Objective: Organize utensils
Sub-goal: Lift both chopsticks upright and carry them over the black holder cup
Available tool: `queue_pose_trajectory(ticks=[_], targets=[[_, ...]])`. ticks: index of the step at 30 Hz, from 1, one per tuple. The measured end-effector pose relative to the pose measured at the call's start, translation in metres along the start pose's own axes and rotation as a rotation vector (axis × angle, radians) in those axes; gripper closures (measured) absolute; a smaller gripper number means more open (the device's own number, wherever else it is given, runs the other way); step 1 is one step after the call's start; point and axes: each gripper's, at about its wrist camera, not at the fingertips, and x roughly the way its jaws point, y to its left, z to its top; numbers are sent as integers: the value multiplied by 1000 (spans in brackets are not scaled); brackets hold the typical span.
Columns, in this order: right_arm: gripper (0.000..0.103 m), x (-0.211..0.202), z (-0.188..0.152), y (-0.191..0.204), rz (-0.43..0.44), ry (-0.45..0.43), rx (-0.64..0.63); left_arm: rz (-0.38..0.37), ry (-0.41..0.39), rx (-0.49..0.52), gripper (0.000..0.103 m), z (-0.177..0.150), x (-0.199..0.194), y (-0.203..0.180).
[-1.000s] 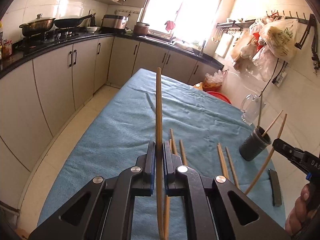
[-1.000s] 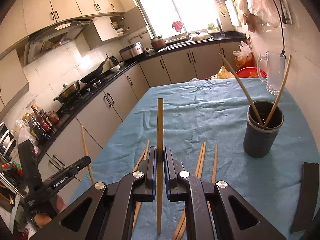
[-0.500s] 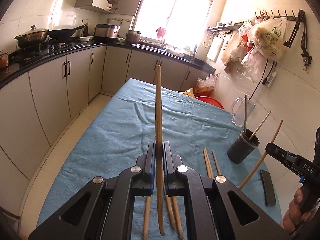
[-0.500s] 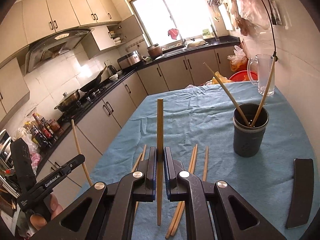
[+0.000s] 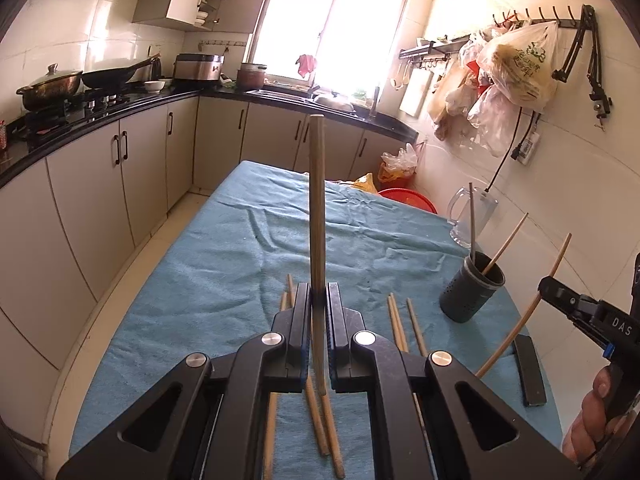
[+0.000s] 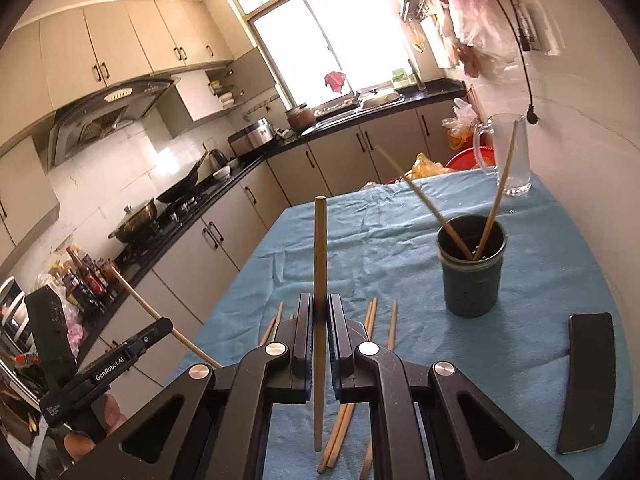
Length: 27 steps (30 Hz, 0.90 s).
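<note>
Two chopsticks are already stood in the dark holder point(image 6: 472, 268). One chopstick point(image 5: 316, 216) is pinched in the left fingers point(image 5: 300, 328), another point(image 6: 320, 264) in the right fingers point(image 6: 340, 332); several loose chopsticks point(image 6: 372, 320) lie on the desk point(image 6: 532, 280) beside the holder.

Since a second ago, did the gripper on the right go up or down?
Yes, up and back. In the right wrist view the dark cup and the chopsticks lying on the cloth sit lower than before.
</note>
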Motion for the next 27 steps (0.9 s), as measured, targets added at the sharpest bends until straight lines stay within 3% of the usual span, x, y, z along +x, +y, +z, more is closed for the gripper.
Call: queue_pose_trajectory(ticks=[27], targets=[[96, -95, 44, -86, -107, -230, 171, -188, -15, 163, 97, 50, -4, -118]])
